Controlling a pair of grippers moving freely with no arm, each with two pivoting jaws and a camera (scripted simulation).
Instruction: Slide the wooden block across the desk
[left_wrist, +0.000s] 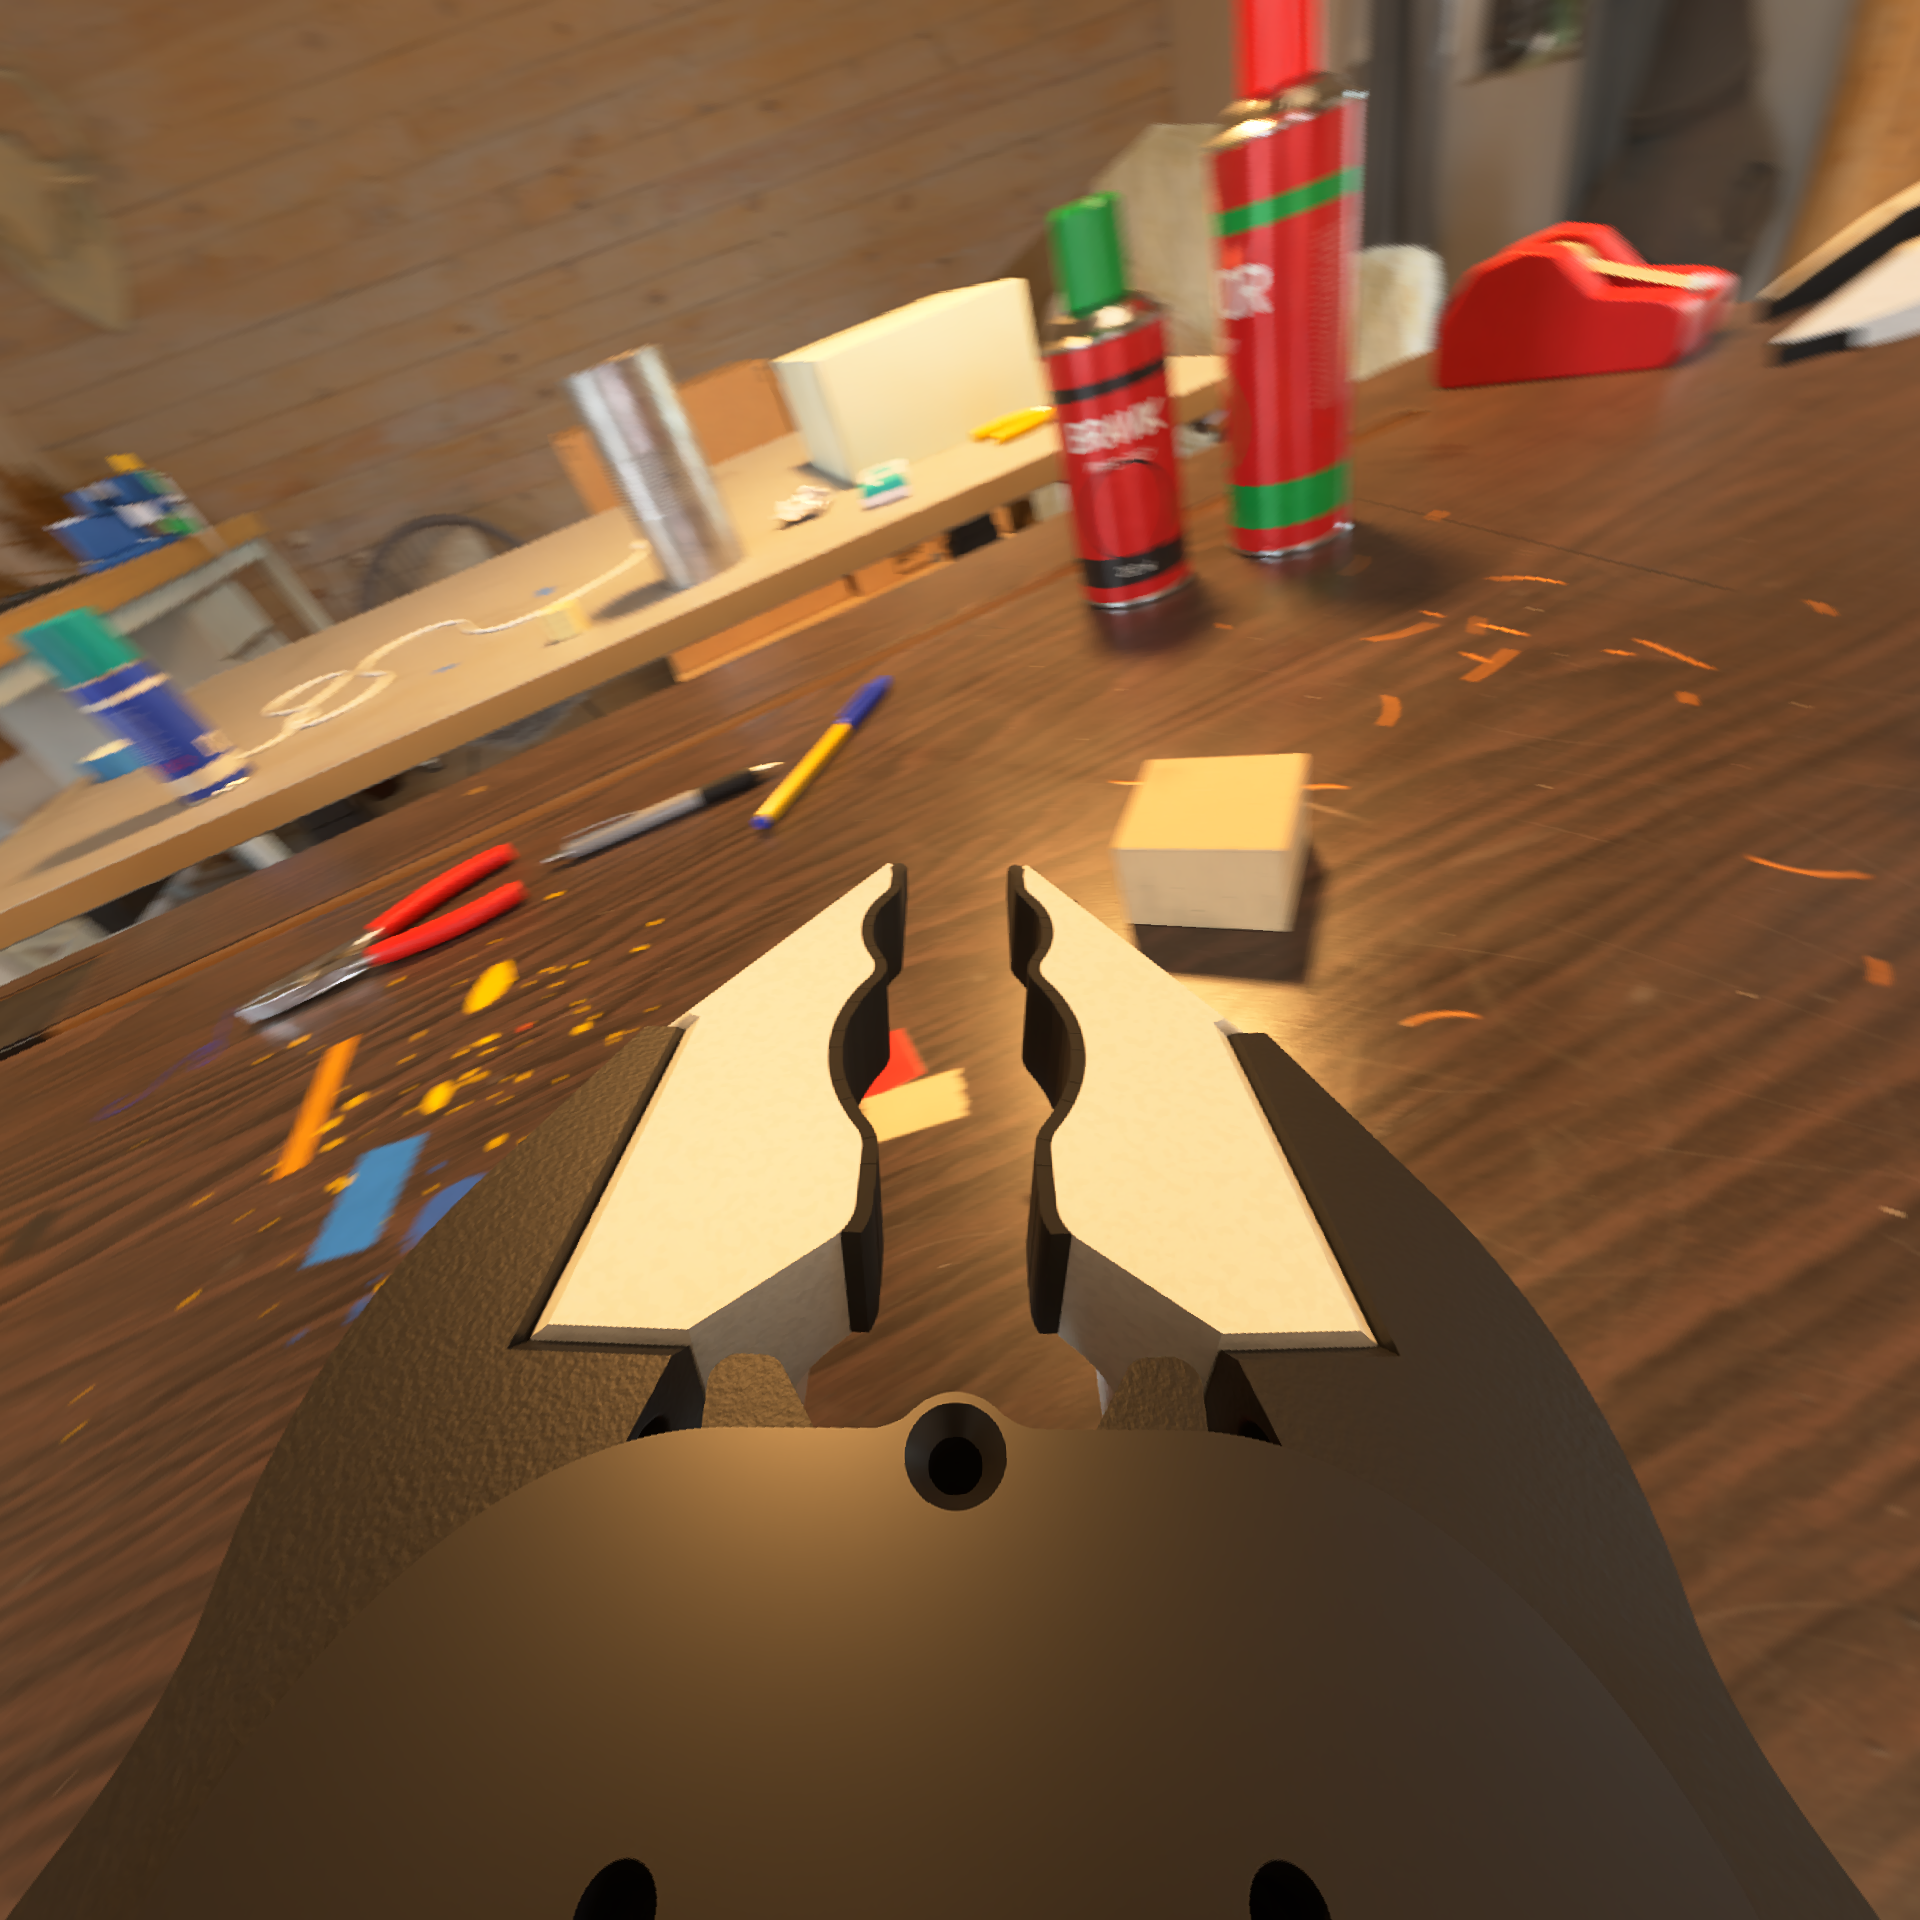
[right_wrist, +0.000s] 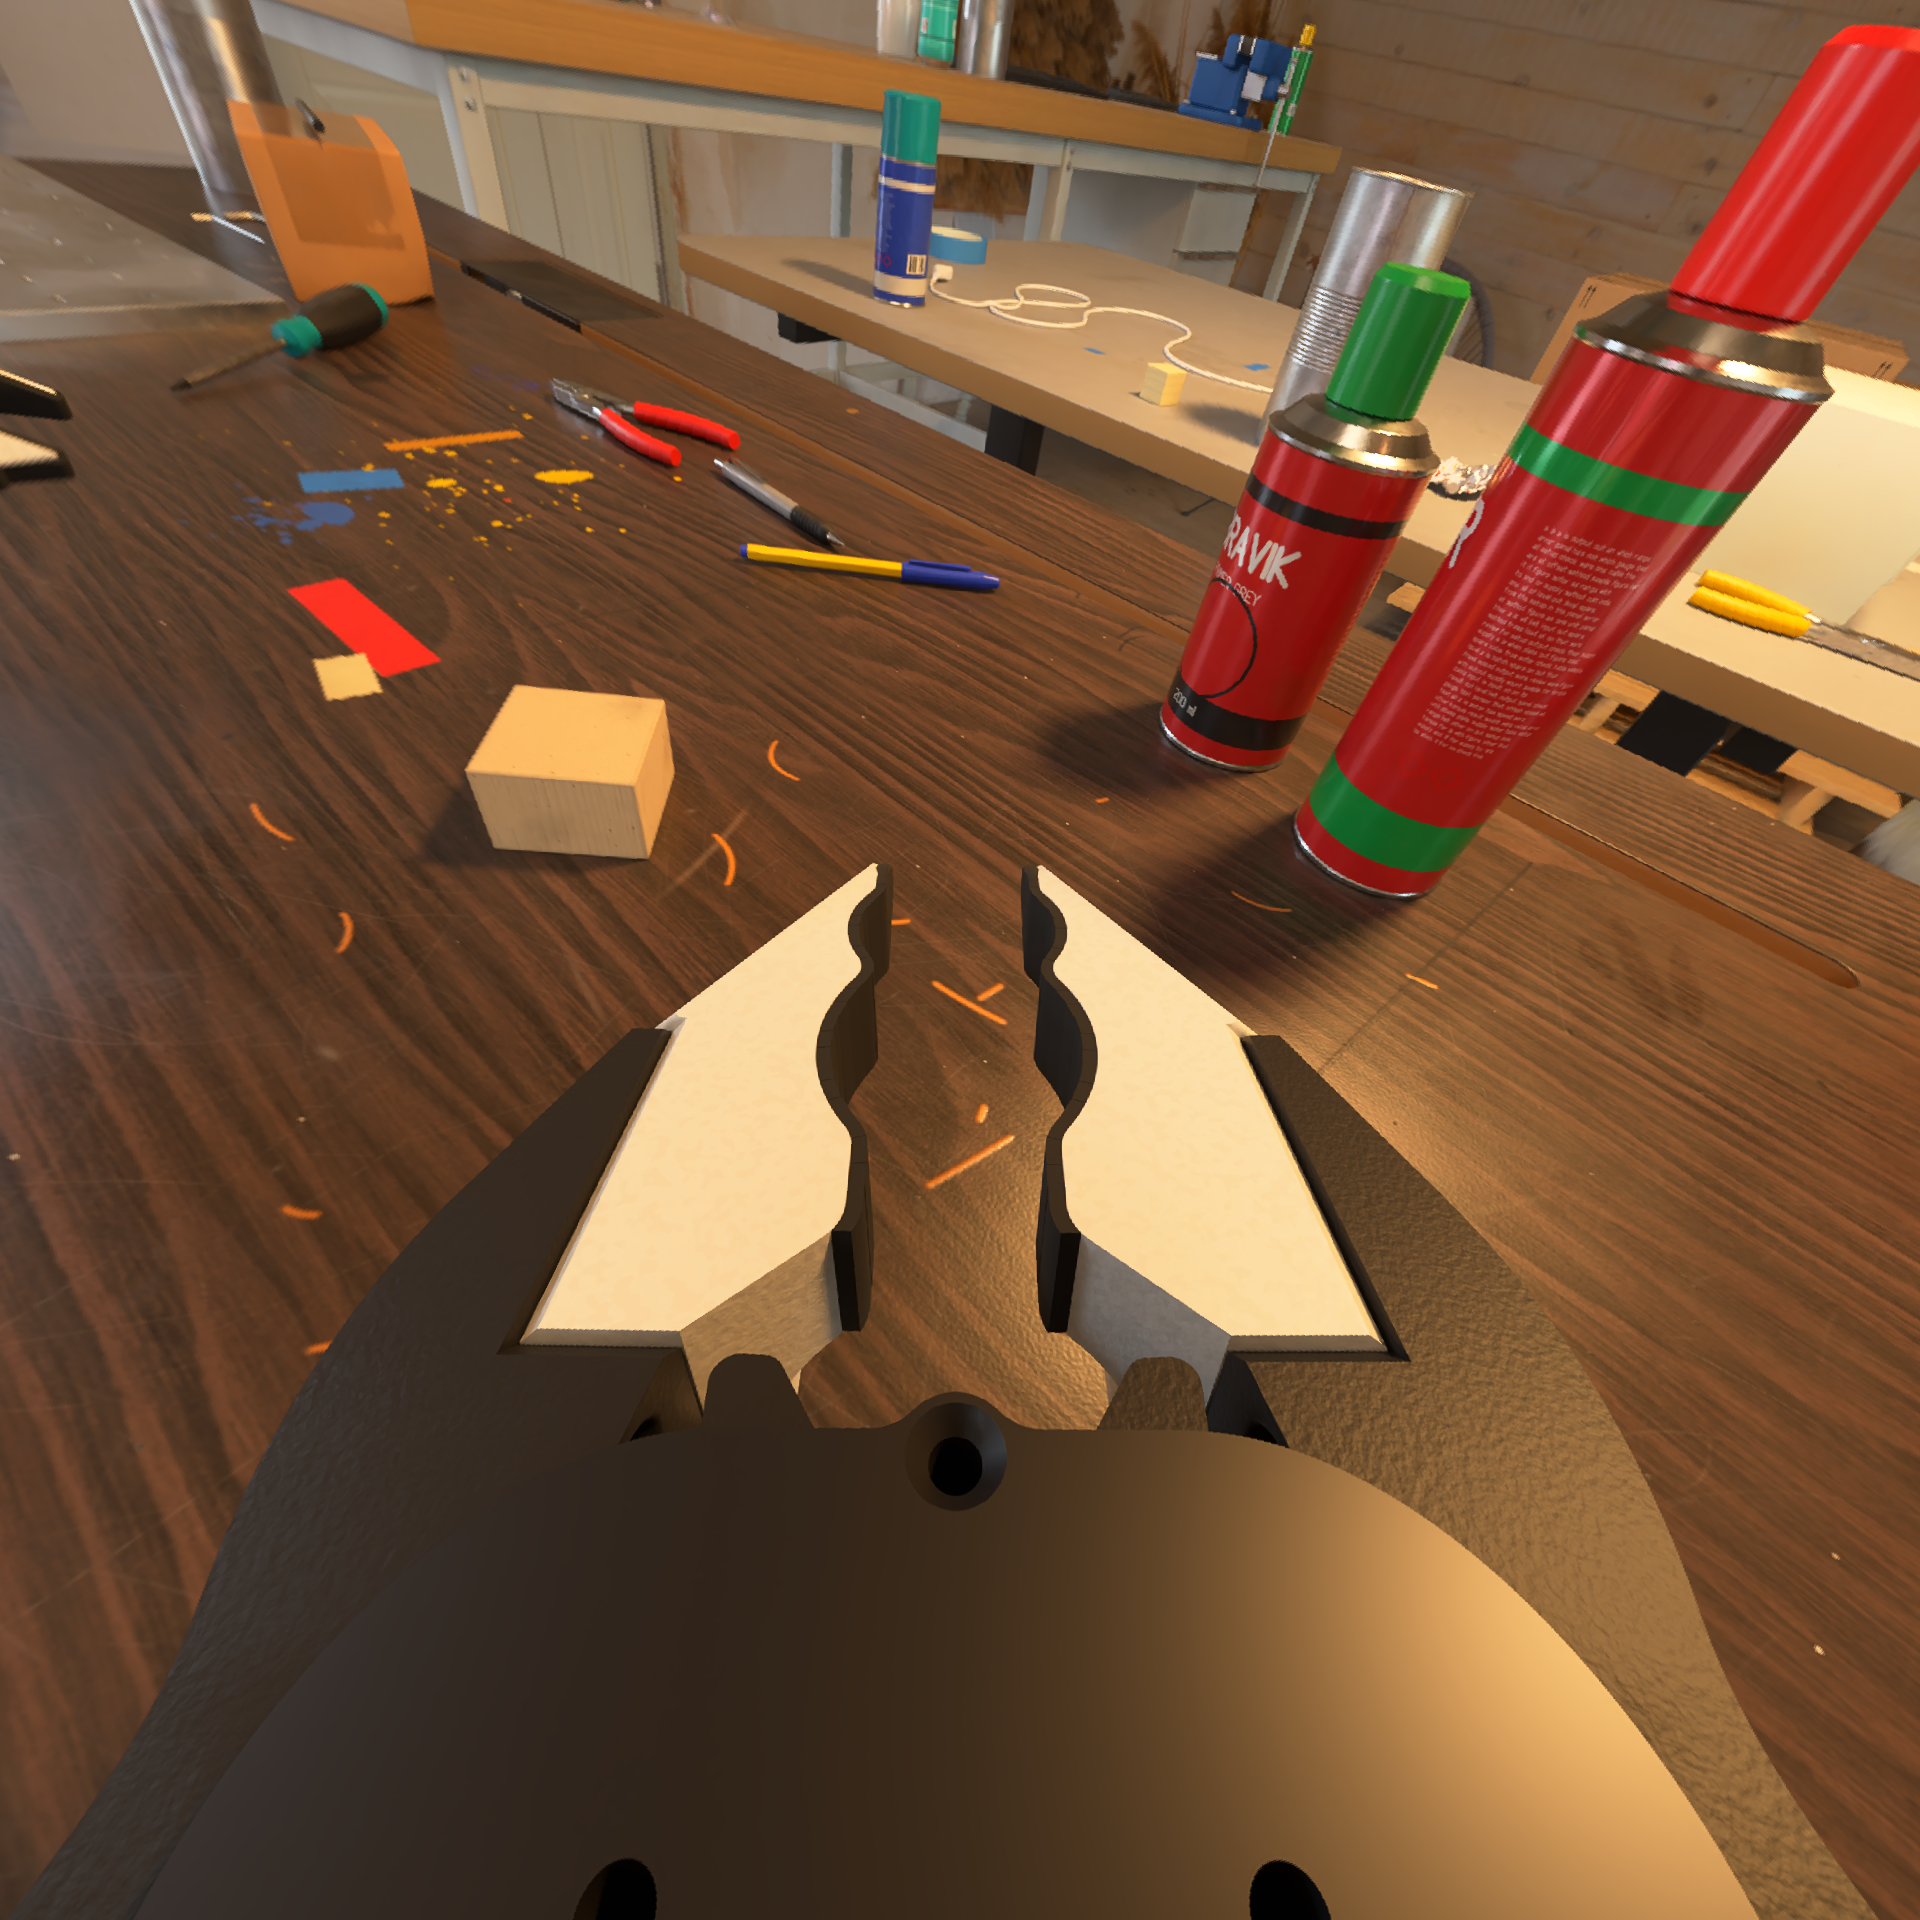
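Observation:
A pale wooden block (left_wrist: 1214, 840) stands on the dark wooden desk (left_wrist: 1558, 1039), just ahead and to the right of my left gripper (left_wrist: 956, 883). That gripper is open and empty, with its fingertips a short way from the block. In the right wrist view the same block (right_wrist: 571, 774) lies ahead and to the left of my right gripper (right_wrist: 956, 883), which is open, empty and low over the desk (right_wrist: 312, 1039). Neither gripper touches the block.
Two red spray cans, one short (right_wrist: 1309, 551) and one tall (right_wrist: 1579, 540), stand right of the block. Red pliers (right_wrist: 649, 421), a grey pen (right_wrist: 779, 504), a yellow-blue pen (right_wrist: 868, 566) and a screwdriver (right_wrist: 312, 327) lie farther off. A red tape dispenser (left_wrist: 1569, 307) sits at the back.

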